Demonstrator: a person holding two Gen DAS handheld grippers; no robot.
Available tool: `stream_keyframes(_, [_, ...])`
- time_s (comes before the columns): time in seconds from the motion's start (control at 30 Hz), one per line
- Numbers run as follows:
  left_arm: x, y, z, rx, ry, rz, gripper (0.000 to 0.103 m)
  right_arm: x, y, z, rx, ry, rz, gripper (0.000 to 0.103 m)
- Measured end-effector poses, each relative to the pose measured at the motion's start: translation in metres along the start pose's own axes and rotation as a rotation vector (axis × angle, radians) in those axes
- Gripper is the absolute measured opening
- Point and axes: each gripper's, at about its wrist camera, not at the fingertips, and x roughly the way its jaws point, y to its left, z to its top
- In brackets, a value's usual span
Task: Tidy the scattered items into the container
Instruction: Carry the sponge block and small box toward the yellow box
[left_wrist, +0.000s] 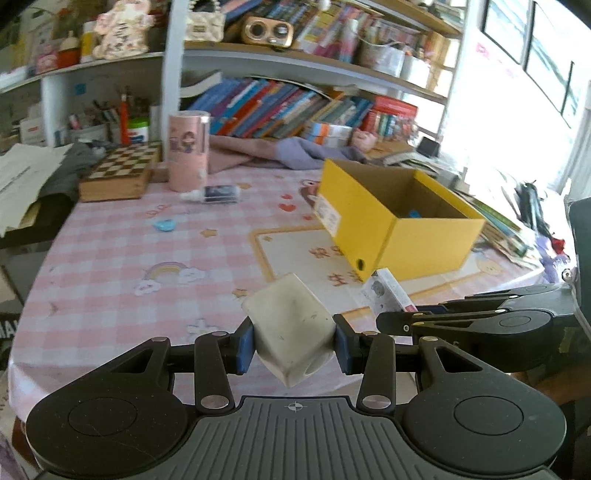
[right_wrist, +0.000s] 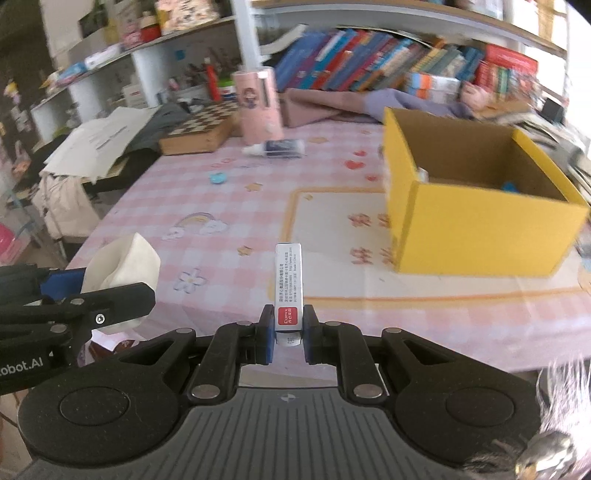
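Clamped between the left tongs (left_wrist: 294, 345) sits a white block (left_wrist: 291, 325), held above the near edge of the table (left_wrist: 110, 266). Right tongs (right_wrist: 289, 334) grip a slim white box (right_wrist: 289, 280), its long axis pointing straight ahead. Beyond both lies the yellow box (left_wrist: 428, 243), open-topped, ahead and to the right; the right tongs look nearer it. Beyond the yellow box's left side, a small bottle (left_wrist: 214, 194) and a blue piece (left_wrist: 164, 224) lie loose.

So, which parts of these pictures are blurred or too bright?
Left wrist view: the window is blown out white; shelves curve from the fisheye. Right wrist view: the yellow box and books are smeared by motion blur.
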Motion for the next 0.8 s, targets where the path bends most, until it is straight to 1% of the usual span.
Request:
stream_keyframes(0.43, [0.006,-0.033,-0.007,0.069,0.033,-0.071,0.041,-0.025,-0.026,-0.028,0.075,0.002,-0.067,0.014])
stream_keyframes(0.8, [0.012,-0.056,-0.005,0.120,0.045,-0.125,0.041,-0.044,-0.041,-0.038,0.120,-0.022,-0.125,0.014])
